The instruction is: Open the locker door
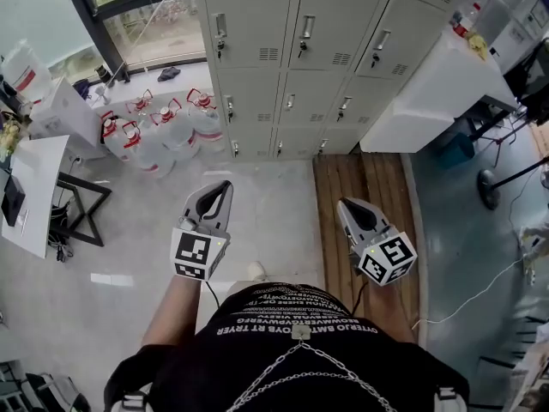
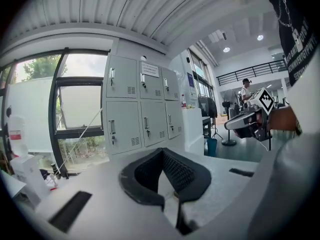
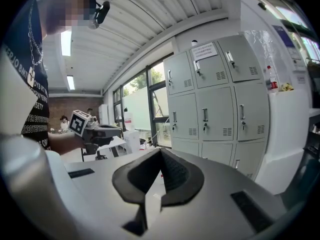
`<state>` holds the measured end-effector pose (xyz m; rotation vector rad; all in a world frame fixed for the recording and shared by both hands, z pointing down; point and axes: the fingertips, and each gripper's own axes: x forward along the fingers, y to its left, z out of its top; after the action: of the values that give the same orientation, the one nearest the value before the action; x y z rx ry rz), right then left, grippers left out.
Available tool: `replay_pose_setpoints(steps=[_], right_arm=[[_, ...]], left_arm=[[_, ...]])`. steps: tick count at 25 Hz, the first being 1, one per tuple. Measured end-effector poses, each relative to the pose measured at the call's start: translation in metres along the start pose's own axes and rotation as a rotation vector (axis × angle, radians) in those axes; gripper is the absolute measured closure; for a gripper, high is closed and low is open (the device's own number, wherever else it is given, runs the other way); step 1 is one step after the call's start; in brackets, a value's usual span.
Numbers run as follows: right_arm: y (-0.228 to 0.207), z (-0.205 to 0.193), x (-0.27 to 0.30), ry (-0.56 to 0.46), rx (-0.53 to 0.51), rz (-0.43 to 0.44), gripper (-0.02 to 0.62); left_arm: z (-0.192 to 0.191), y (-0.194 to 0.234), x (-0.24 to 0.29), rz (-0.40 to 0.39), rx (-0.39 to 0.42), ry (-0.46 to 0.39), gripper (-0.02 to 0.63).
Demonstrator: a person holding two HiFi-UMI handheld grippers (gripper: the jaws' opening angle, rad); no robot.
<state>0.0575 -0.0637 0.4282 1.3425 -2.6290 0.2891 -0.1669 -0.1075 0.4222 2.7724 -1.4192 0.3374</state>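
Note:
A bank of grey lockers [image 1: 292,58] with small handles and vents stands against the far wall, all doors shut. The same lockers [image 2: 142,104] fill the middle of the left gripper view and lockers [image 3: 215,99] the right side of the right gripper view. My left gripper [image 1: 225,187] is held at waist height, well short of the lockers, its jaws shut with nothing between them. My right gripper [image 1: 347,204] hangs beside it at the right, also shut and empty. Neither touches a locker.
Several large water jugs [image 1: 159,131] stand on the floor left of the lockers, below a window [image 1: 146,15]. A white table [image 1: 34,187] is at the left and a white counter [image 1: 437,93] at the right. A wooden floor strip [image 1: 364,196] runs toward the lockers.

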Motion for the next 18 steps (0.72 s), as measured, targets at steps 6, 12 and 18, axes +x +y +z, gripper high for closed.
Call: replay_pose_setpoints(steps=[6,12,18], right_arm=[[0.004,0.007,0.028,0.004,0.006,-0.031,0.598],[-0.001,-0.002,0.029,0.014,0.039,-0.056,0.598],[-0.030,-0.008,0.028,-0.009,0.090,-0.072,0.598]], left_arm=[[-0.008,0.019,0.017,-0.048,-0.010,-0.012,0.601],[-0.017,0.015,0.031,-0.100,-0.022,0.015,0.601],[-0.004,0.008,0.055,-0.123,-0.005,0.008,0.601]])
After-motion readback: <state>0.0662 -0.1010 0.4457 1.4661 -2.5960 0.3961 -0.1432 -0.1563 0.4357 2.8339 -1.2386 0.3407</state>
